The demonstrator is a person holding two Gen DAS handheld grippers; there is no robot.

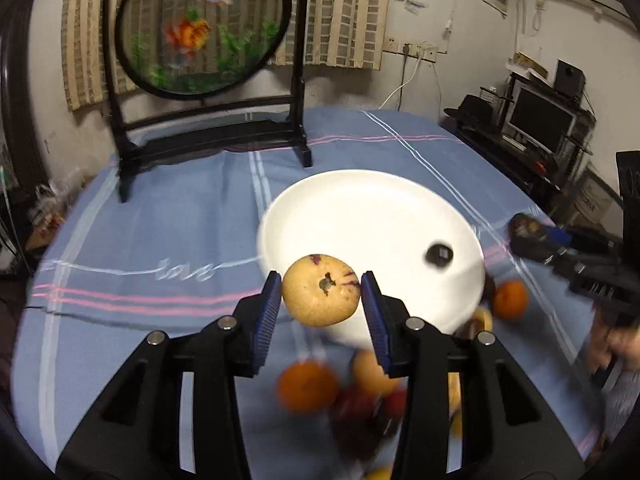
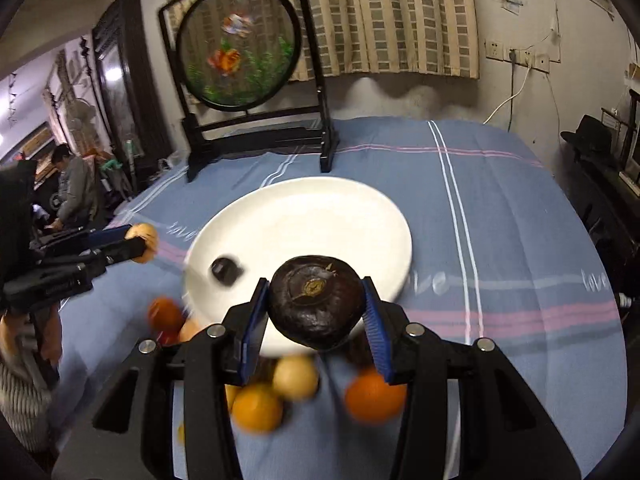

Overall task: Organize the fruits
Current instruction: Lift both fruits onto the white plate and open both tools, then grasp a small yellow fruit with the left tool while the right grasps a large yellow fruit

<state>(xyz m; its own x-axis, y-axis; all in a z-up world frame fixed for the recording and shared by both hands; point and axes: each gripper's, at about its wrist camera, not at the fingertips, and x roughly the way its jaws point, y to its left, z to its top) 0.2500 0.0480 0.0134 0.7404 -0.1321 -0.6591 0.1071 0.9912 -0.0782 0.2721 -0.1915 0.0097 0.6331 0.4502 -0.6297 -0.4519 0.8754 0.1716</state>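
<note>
Here the left hand-held gripper [image 1: 322, 294] pinches a tan round fruit [image 1: 320, 290] between its blue pads, lifted clear of the blue striped cloth [image 1: 160, 232] on the counter, at the near-left rim of the white plate [image 1: 360, 208]. The plate sits mid-counter, toward the near edge, with one small dark fruit [image 1: 439, 255] lying on it. Just below the plate's near rim, blurred loose fruits cluster on the cloth: an orange [image 2: 256, 408], a pale yellow fruit [image 2: 295, 376] and another orange [image 2: 374, 398]. To the right, the right hand-held gripper [image 2: 316, 306] clamps a dark brown round fruit [image 2: 316, 302], raised over the plate's near edge. A round fish screen [image 2: 240, 46] stands at the far edge.
</note>
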